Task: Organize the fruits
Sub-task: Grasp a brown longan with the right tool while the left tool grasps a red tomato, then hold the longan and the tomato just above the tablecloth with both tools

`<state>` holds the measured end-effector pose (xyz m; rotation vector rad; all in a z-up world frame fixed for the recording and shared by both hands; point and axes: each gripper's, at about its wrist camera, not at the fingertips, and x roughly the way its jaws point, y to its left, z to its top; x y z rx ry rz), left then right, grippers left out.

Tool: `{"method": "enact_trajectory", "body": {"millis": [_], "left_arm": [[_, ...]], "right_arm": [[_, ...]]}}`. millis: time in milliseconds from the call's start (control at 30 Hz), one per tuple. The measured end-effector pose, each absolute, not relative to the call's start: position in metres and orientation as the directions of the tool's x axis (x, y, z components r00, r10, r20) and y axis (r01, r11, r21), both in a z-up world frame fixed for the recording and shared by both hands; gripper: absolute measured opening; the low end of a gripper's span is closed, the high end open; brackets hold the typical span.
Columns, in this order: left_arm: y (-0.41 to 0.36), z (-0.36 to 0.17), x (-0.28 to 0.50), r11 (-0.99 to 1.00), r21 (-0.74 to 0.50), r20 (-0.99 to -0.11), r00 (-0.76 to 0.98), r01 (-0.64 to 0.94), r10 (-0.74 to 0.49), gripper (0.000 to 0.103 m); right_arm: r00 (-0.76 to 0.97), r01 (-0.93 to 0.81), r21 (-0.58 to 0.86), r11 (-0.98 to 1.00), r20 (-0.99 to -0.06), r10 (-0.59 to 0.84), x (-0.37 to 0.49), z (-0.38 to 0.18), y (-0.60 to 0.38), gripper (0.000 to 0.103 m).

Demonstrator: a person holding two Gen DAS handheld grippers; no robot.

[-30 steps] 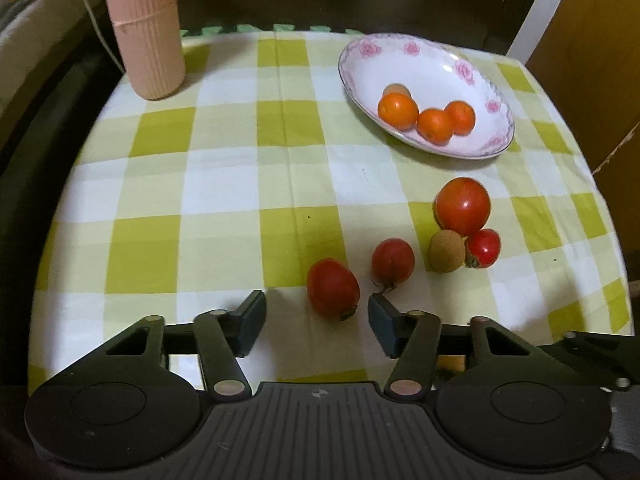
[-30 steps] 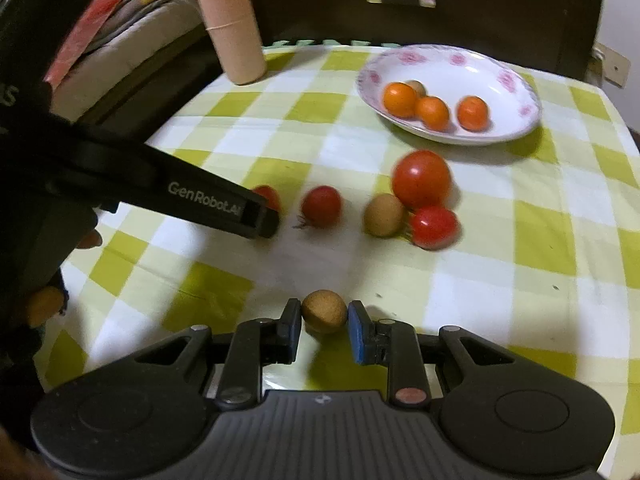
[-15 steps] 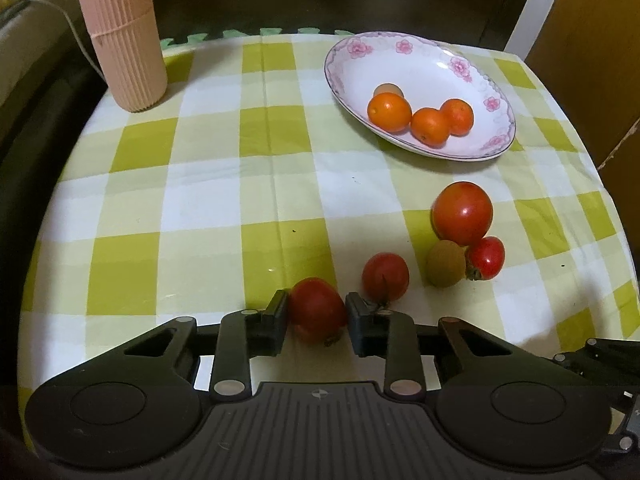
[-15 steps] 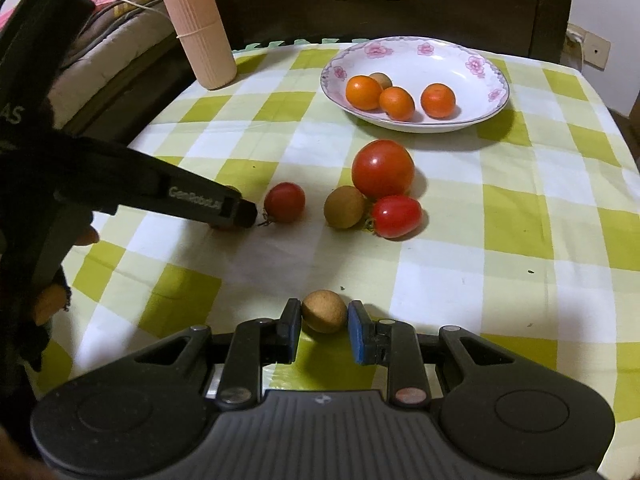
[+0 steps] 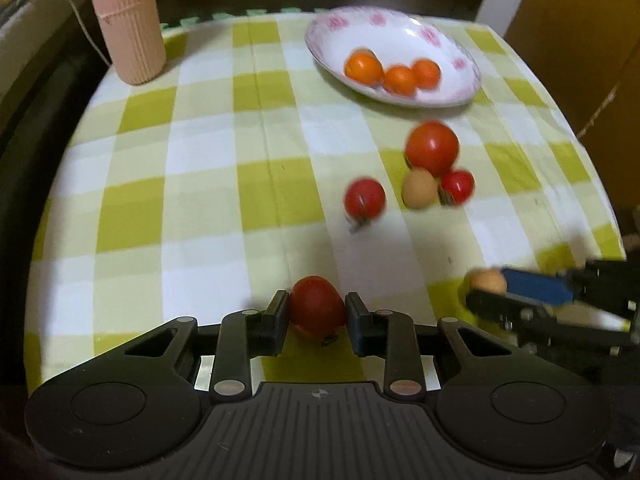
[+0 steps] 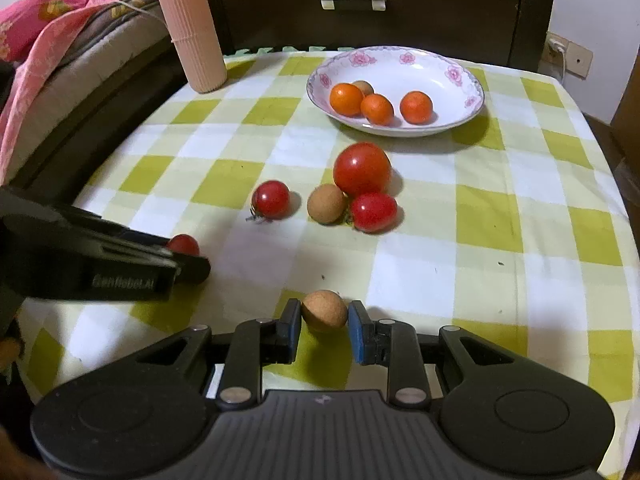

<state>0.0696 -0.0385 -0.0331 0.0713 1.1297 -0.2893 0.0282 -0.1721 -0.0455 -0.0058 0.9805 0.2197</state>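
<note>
On the checked surface (image 6: 484,208) w/ its yellow-white cloth, biggest thing is the white flowered dish (image 6: 460,80) at the far side, already holding three small oranges (image 6: 346,99) plus one tan fruit behind them. Next biggest: pink ribbed cylinder (image 6: 191,28) at the far left corner, well off my path, not a problem.

What changed: half a sec ago my left tool (image 5: 317,318) was just closing round the small red tomato (image 5: 316,312); now it's clamped on it, and the left view is blurry and the scene has shifted, so I reckon it's lifted and on the move. My right tool (image 6: 324,326) is same as before, pads snug against the tan round fruit (image 6: 323,310), so it looks gripped, tho I can't tell if it's off the cloth yet. So imo both pieces are ready to go to the dish.

Between me and the dish, approx mid-cloth: big tomato (image 6: 362,169), w/ a tan fruit (image 6: 326,203) and a red cherry tomato (image 6: 374,211) touching it, and another cherry tomato (image 6: 271,199) just to their left. Gotta carry over those, not thru them, or they'll roll. Four loose ones left after this.
</note>
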Motion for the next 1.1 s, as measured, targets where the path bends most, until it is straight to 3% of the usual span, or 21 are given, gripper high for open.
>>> {"method": "enact_trajectory", "body": {"millis": [300,467,633,967,1100], "left_arm": [[-0.047,-0.037,0.060,0.949,-0.018,-0.891,0.425,0.316,-0.159,0.044],[-0.050,-0.039,0.056,0.943,0.002,-0.888,0.433,0.332,-0.151,0.064],[-0.051,-0.042,0.059,0.946,0.016,-0.892,0.432,0.325,-0.134,0.074],[-0.051,-0.045,0.068,0.957,-0.004,-0.914,0.387,0.290,-0.121,0.086],[-0.052,-0.044,0.071,0.960,-0.007,-0.920,0.374,0.281,-0.117,0.085]], "right_arm": [[0.538,-0.201,0.090,0.975,-0.822,0.187,0.026,-0.054,-0.174,0.026],[0.541,-0.207,0.087,0.974,-0.819,0.188,0.025,-0.056,-0.177,0.029],[0.540,-0.203,0.102,0.974,-0.818,0.198,0.026,-0.056,-0.180,0.034],[0.516,-0.191,0.112,0.975,-0.834,0.197,0.030,-0.055,-0.177,0.036],[0.508,-0.169,0.126,0.978,-0.839,0.196,0.032,-0.054,-0.179,0.034]]}}
